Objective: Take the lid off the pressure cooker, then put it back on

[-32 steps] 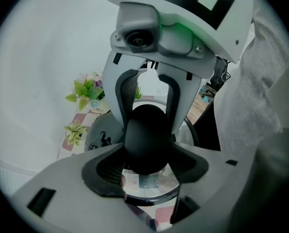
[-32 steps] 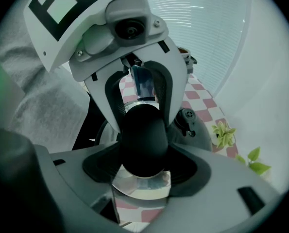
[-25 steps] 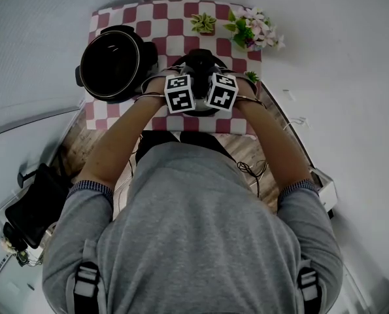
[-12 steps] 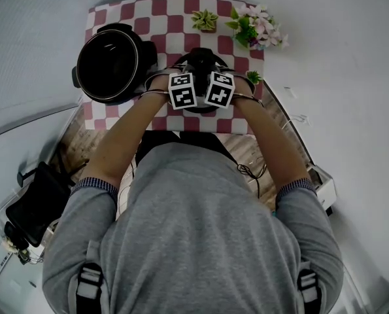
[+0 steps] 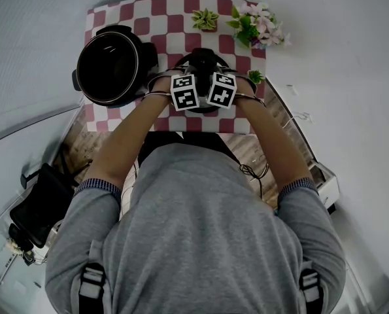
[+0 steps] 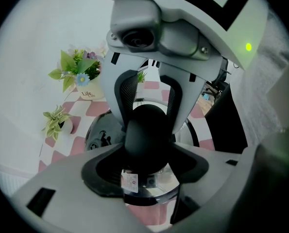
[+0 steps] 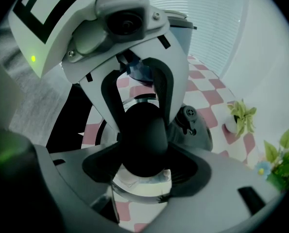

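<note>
The open pressure cooker stands at the table's left with its black pot bare. Its lid is to the right of it, over the checkered cloth; I cannot tell whether it rests on the cloth. My left gripper and right gripper face each other across the lid's black knob, and both are shut on it. From above, their marker cubes hide the knob and fingertips. The lid's valve shows to the right of the knob.
The red and white checkered table holds a small potted plant and a flower pot at the back, and a tiny plant by the right edge. A black bag lies on the floor at left.
Both grippers have sunk a little toward the table with the lid between them. The cooker has stayed in place.
</note>
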A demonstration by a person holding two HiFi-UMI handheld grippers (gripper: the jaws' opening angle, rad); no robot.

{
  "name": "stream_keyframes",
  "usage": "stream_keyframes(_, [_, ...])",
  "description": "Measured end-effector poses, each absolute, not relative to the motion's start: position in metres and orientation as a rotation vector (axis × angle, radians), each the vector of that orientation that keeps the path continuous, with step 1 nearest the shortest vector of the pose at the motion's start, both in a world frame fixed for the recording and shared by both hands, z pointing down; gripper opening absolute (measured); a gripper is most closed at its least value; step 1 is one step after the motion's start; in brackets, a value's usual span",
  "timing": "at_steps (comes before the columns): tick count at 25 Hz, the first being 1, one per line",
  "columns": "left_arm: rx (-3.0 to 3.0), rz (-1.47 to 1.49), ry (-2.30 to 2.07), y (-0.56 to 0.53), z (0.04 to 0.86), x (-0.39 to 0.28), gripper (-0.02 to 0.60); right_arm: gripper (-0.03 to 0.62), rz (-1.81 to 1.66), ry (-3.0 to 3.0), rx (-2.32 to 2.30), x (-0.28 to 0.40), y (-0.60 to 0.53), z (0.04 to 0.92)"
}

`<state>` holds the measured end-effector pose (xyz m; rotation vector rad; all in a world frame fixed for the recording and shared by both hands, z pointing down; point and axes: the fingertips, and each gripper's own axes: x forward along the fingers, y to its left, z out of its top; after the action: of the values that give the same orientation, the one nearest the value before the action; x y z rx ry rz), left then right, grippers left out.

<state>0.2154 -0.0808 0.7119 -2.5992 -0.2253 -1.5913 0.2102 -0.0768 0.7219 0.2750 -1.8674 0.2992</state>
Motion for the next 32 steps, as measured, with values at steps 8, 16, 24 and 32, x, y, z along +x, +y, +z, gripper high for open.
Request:
stream_keyframes(8, [-2.642,-1.554,-0.119,-0.084,0.704,0.211,0.316,0.379,0.299,-1.875,0.271,0.214,-0.071,0.716])
stream_keyframes(16, [-2.754,-1.439,0.081,-0.094,0.673,0.201,0.316,0.382,0.32,-1.944,0.381,0.224,-0.083,0.683])
stream_keyframes(24, [-2.925,-1.201,0.408,-0.104,0.624,0.186,0.314,0.38,0.336,-2.087,0.524,0.21,-0.086,0.639])
stream_keyframes(32, [-3.022,-0.85,0.575,-0.103,0.543,0.171,0.314,0.382,0.372,-2.335,0.749,0.196,-0.087,0.556])
